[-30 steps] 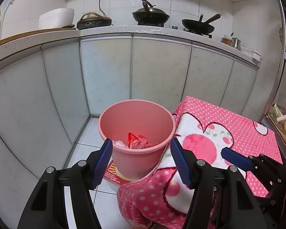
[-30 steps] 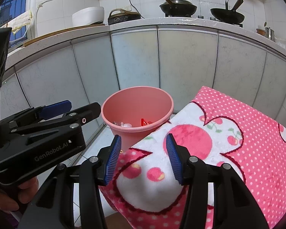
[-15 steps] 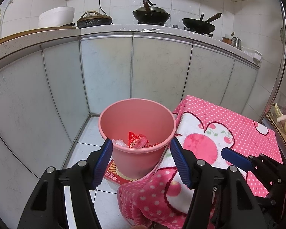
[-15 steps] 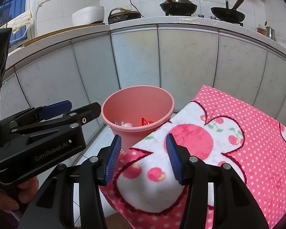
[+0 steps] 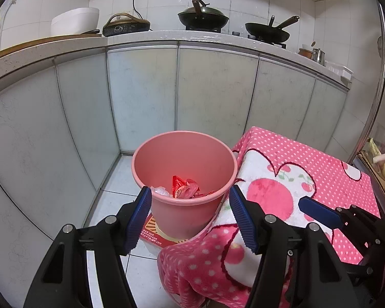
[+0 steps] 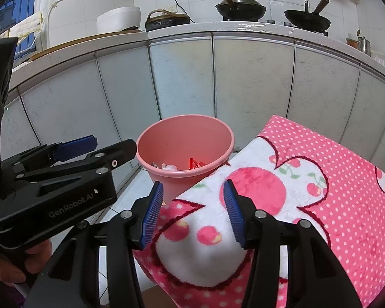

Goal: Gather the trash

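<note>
A pink plastic bucket (image 5: 187, 205) stands on the tiled floor against the cabinets; a red wrapper (image 5: 183, 188) and clear crumpled plastic (image 5: 160, 190) lie inside it. The same bucket (image 6: 184, 151) shows in the right wrist view with the red wrapper (image 6: 193, 164). My left gripper (image 5: 190, 218) hangs open just in front of the bucket with nothing between its blue pads. My right gripper (image 6: 192, 210) is open and empty over the near corner of the pink cloth. The left gripper (image 6: 89, 146) also appears at the left of the right wrist view.
A pink polka-dot cloth with cherry prints (image 5: 295, 179) covers a table right of the bucket. A red printed box (image 5: 154, 232) lies under the bucket. Grey cabinet doors (image 5: 141, 97) stand behind, with woks (image 5: 202, 19) and a rice cooker (image 5: 74, 21) on the counter.
</note>
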